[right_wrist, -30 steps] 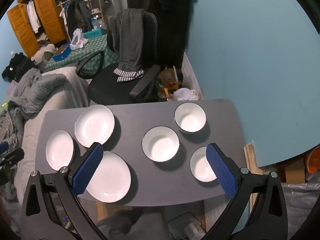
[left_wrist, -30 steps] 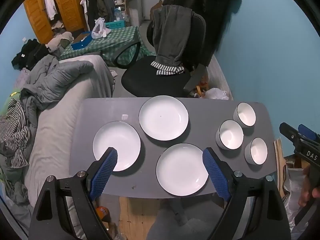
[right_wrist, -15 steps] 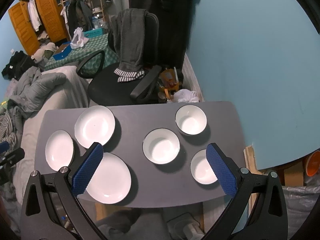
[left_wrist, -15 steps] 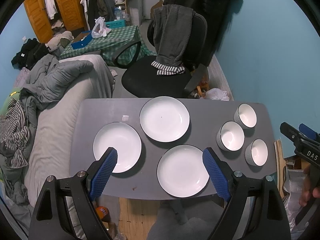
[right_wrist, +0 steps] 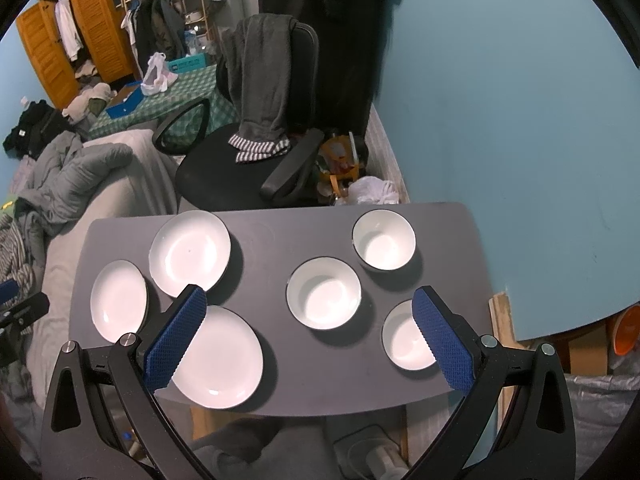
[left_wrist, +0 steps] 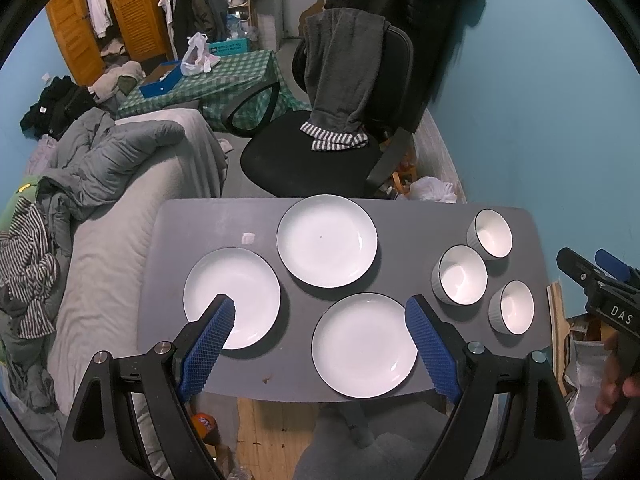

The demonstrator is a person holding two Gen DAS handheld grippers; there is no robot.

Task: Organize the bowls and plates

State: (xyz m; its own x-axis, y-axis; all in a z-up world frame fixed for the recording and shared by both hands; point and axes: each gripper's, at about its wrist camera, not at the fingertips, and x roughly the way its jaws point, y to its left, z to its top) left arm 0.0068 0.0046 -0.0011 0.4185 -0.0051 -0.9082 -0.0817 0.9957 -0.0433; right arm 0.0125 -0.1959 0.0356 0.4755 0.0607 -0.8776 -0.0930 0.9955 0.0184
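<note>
Three white plates lie apart on the grey table [left_wrist: 400,216]: a left plate [left_wrist: 240,284], a far plate [left_wrist: 327,240] and a near plate [left_wrist: 360,348]. Three white bowls stand at the right: far bowl [left_wrist: 491,233], middle bowl [left_wrist: 462,274], near bowl [left_wrist: 514,307]. My left gripper [left_wrist: 320,320] is open and empty, high above the plates. My right gripper [right_wrist: 310,312] is open and empty, high above the middle bowl [right_wrist: 324,294] and near bowl [right_wrist: 404,344]. The right gripper also shows at the right edge of the left wrist view [left_wrist: 600,288].
A black office chair [left_wrist: 312,160] with grey clothes stands behind the table. A bed with grey bedding [left_wrist: 112,168] runs along the left. A blue wall [right_wrist: 520,120] is on the right. Bags and clutter [right_wrist: 372,190] lie on the floor by the wall.
Both grippers have drifted slightly; the table sits a little lower and farther in both views. Nothing on the table has moved.
</note>
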